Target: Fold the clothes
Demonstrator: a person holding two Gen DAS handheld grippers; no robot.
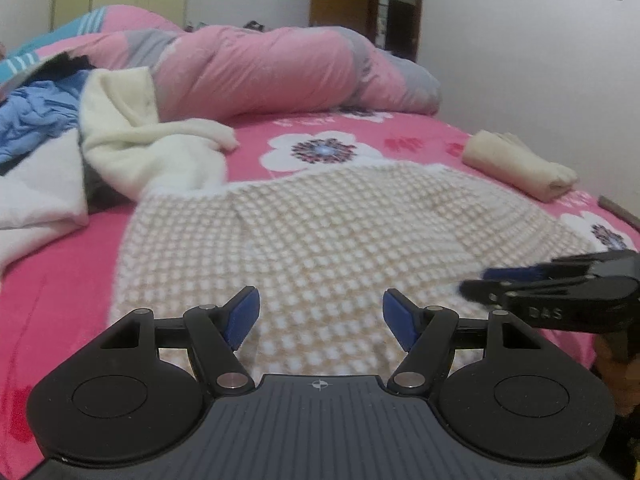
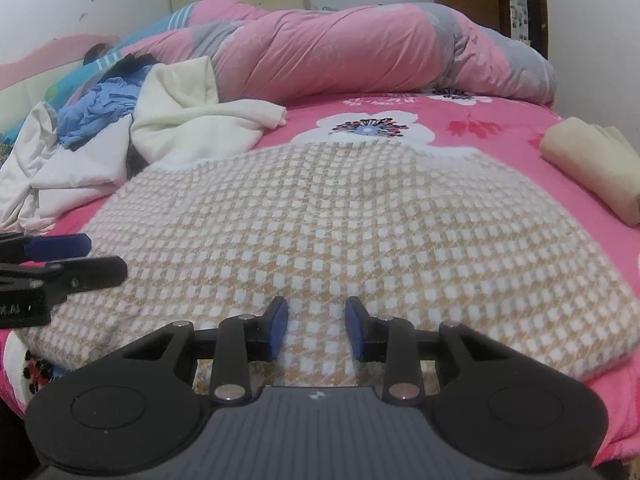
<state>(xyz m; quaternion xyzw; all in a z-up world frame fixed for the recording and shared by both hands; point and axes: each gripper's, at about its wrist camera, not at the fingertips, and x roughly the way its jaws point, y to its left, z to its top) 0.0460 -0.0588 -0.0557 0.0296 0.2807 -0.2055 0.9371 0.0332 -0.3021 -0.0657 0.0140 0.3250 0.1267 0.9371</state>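
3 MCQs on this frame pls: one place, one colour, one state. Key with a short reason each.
1. Where is the rolled beige cloth?
A. right of the checked garment
B. on the quilt
C. on the floor

2. Bedsheet colour?
A. green
B. pink, flowered
C. plain grey

3. Left tool?
A. shut on the sheet
B. shut on the garment
C. open, holding nothing

Key: A, it lies on the sheet right of the checked garment; B, pink with white flowers; C, its pads stand apart above the garment.

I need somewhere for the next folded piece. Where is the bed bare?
Free: flowered sheet between checkered garment and pink duvet, and beside the folded cream piece. Crowded: the unfolded clothes pile on the left.
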